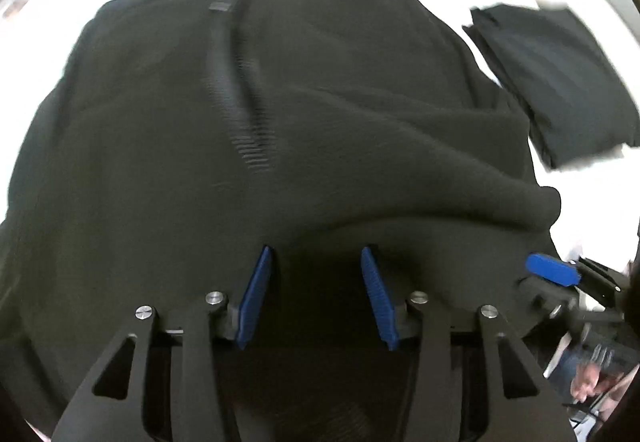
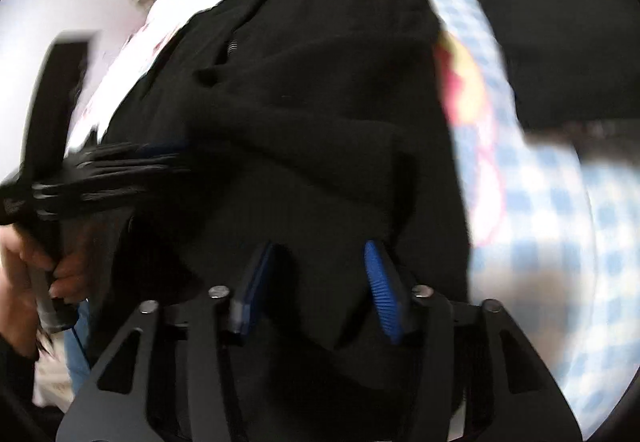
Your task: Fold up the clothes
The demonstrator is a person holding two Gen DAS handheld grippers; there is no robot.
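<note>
A black zip-up garment (image 1: 280, 122) lies spread and rumpled on the bed, its zipper (image 1: 224, 74) running up the middle. My left gripper (image 1: 316, 254) points down at its near edge, its blue pads apart over dark fabric that they do not pinch. My right gripper (image 2: 316, 250) is also open, over the garment (image 2: 320, 102) near its right edge, with a loose fold of cloth lying between the pads. A blue pad (image 1: 552, 270) of the right gripper shows at the right of the left wrist view. The left gripper's fingers (image 2: 120, 170) show at the left of the right wrist view.
A folded dark garment (image 1: 560, 82) lies on the bed to the right of the spread one, seen also as a dark folded piece (image 2: 560, 22). The bedsheet (image 2: 540, 202) is blue-and-white checked with cartoon prints. A person's hand (image 2: 24, 262) grips the left tool's handle.
</note>
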